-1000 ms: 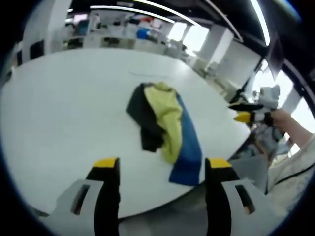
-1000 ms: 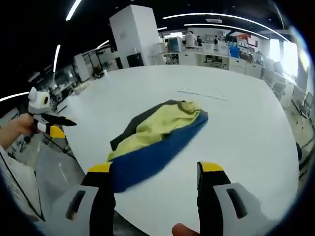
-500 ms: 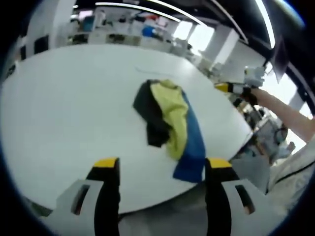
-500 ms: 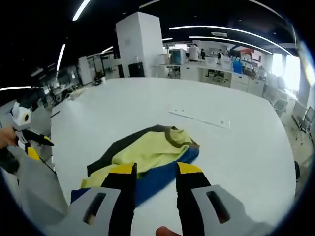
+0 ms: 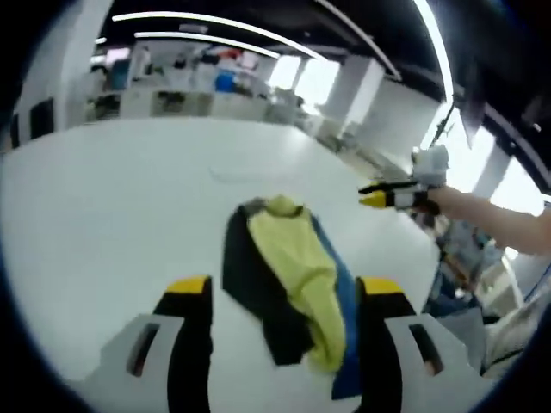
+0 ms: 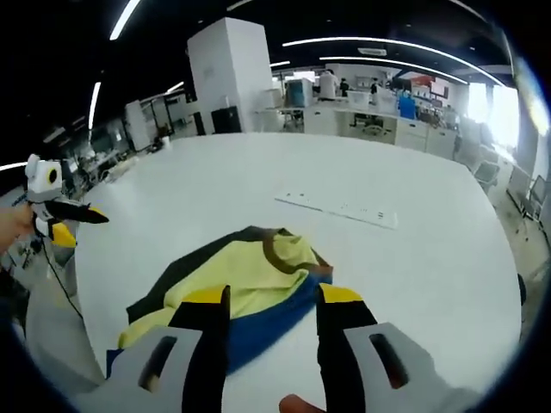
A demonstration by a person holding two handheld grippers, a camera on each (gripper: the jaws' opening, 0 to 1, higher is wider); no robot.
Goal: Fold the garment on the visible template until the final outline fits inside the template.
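Observation:
A crumpled garment [image 5: 293, 249] in yellow, black and blue lies bunched on the white table [image 5: 103, 198]. My left gripper [image 5: 284, 288] hovers over its near side, jaws wide apart and holding nothing. In the right gripper view the garment [image 6: 250, 275] sits just beyond my right gripper [image 6: 272, 297], whose jaws are open at a narrower gap with nothing between them. A faint template line [image 6: 340, 209] marks the table behind the garment. The right gripper [image 5: 387, 198] also shows at the right of the left gripper view, and the left gripper [image 6: 73, 222] at the left edge of the right gripper view.
The table [image 6: 413, 258] stretches wide and bare around the garment, with its edge close on the blue side [image 5: 430, 249]. A person's arm [image 5: 491, 219] reaches in from the right. Desks and a white pillar [image 6: 232, 69] stand far behind.
Both grippers have come in closer over the garment. The right gripper's jaws have narrowed from wide apart. The garment has not moved.

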